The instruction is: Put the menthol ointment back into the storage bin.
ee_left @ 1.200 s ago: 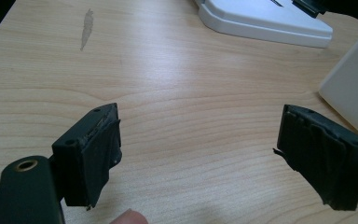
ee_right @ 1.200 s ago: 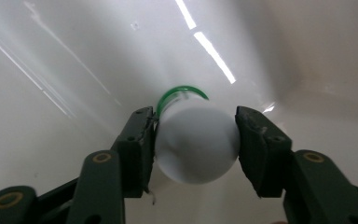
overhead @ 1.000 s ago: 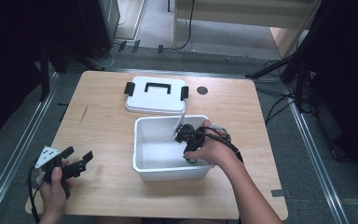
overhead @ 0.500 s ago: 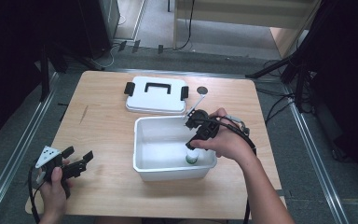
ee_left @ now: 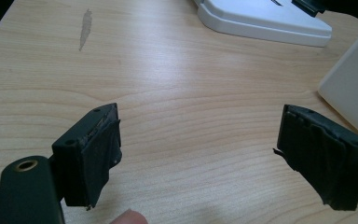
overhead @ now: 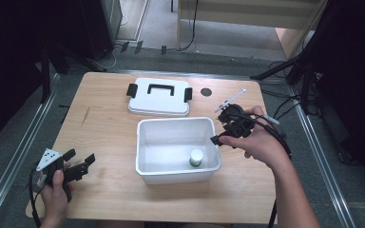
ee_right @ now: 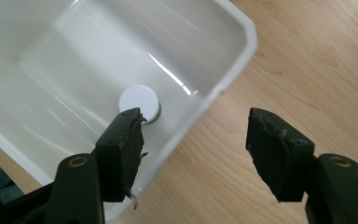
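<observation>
small bottle upright in white bin

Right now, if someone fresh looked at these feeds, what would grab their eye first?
The open white bin at the table's centre, with a small white-capped bottle standing in its near right corner. Just beyond it lies the bin's white lid with black latches. The right hand-held gripper hangs open over the bin's right rim, while the left hand-held gripper sits open near the table's front left corner.
</observation>
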Demonstrator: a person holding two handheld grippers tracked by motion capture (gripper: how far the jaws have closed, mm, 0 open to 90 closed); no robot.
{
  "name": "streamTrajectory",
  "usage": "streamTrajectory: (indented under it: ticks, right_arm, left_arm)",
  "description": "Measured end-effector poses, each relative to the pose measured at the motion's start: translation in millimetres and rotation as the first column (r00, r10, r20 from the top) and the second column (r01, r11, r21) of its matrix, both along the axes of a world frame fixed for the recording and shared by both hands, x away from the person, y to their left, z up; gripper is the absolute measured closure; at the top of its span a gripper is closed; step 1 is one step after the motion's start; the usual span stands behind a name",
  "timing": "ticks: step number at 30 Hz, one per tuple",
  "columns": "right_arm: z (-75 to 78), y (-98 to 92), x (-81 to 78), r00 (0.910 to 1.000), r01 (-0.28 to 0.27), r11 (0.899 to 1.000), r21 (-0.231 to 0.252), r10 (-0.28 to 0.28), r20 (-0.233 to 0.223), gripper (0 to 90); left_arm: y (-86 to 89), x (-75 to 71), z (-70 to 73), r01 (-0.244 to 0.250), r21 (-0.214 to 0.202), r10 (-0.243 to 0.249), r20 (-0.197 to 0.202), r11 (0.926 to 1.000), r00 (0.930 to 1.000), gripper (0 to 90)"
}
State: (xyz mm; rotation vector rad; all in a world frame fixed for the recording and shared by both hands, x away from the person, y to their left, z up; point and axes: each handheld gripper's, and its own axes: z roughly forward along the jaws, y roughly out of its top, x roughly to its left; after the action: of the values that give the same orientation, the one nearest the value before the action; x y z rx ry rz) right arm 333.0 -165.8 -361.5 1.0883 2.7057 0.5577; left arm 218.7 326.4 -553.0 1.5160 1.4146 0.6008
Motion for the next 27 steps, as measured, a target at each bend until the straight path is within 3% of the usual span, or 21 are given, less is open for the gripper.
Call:
streamTrajectory:
  ticks: [5,15,24,27]
  right_arm:
    - [-8.4,-23.7,0.8,0.9978,0.062,0.998,0.021,-0.063,0.023,35.5]
    - [-51.8,-66.8,-6.7,0.9855,0.157,0.982,0.102,-0.162,0.049,32.3]
    - [-99.0,-98.6,-25.1,0.9646,0.214,0.959,0.185,-0.238,0.115,27.5]
    - [-113.7,-108.6,-33.7,0.9517,0.231,0.947,0.221,-0.267,0.151,24.5]
  left_arm:
    - [-0.4,0.1,0.0,-0.002,0.0,0.002,0.001,1.0,1.0,14.4]
    - [-0.5,-0.1,0.0,-0.002,0.001,0.002,-0.001,1.0,1.0,14.4]
    - [-0.8,-0.3,0.1,-0.004,0.004,0.004,0.0,1.0,1.0,14.4]
    - [-0.7,-0.4,0.2,-0.004,0.005,0.004,0.0,1.0,1.0,14.4]
